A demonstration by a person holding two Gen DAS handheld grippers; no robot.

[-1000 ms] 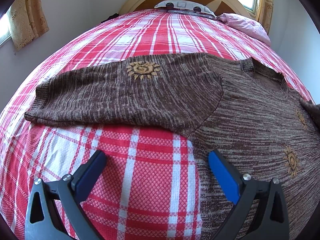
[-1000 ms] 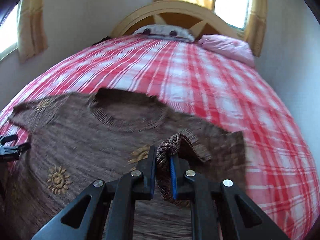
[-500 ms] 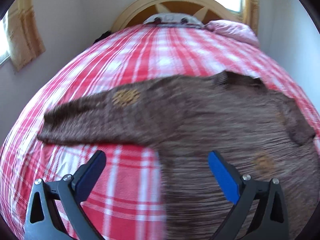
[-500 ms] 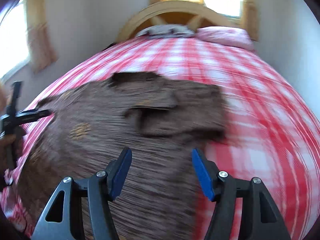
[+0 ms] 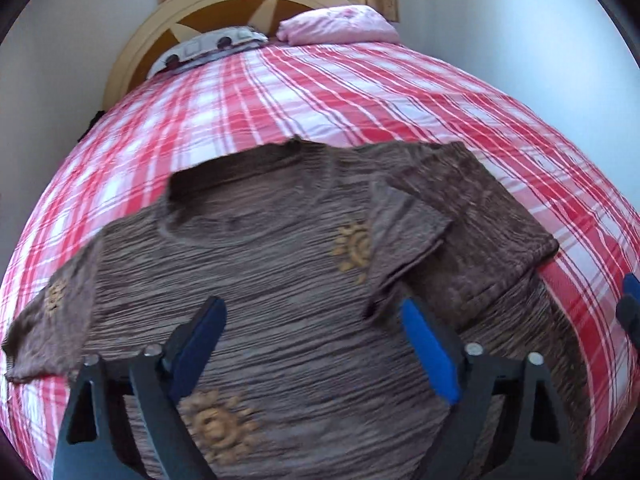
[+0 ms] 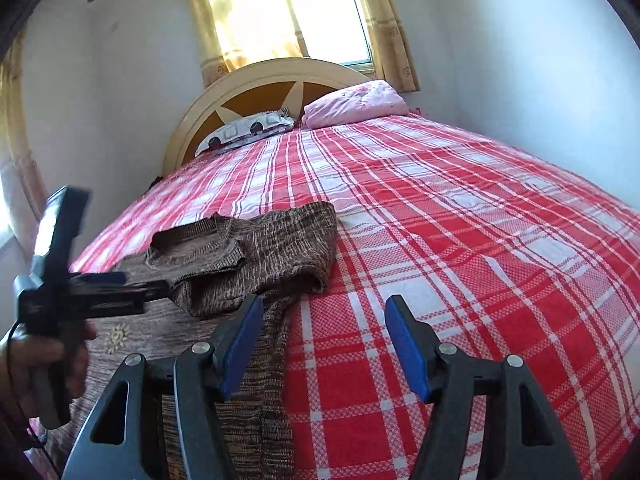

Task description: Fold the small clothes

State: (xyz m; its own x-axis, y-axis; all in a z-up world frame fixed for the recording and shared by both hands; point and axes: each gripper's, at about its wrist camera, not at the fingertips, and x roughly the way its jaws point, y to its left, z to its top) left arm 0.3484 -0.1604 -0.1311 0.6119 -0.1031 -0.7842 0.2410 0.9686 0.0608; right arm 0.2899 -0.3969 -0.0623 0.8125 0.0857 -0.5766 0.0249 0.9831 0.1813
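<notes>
A: We logged the left tool (image 5: 310, 354) first. Its jaws stood apart but were closing, with nothing between them; it hung over the chest of the brown sweater (image 5: 280, 280).

B: And the right tool (image 6: 320, 344)?

A: Jaws apart, empty. We noted it over the sweater's right edge, where knit meets the red plaid bedspread (image 6: 460, 240).

B: Where did the sweater lie?

A: Flat on the bed, front up, collar toward the headboard (image 6: 264, 80). The right sleeve (image 5: 408, 232) lay folded inward across the chest, beside a sun motif. The left sleeve (image 5: 52, 320) was spread out to the side, unfolded.

B: So our estimate of progress?

A: We judged it early: one sleeve in, the other not yet. The body fold, hem toward collar, also looked undone, as the lower body ran out under both tools.

B: Anything else?

A: Two pillows (image 6: 352, 104) at the head, well apart from the work.
</notes>
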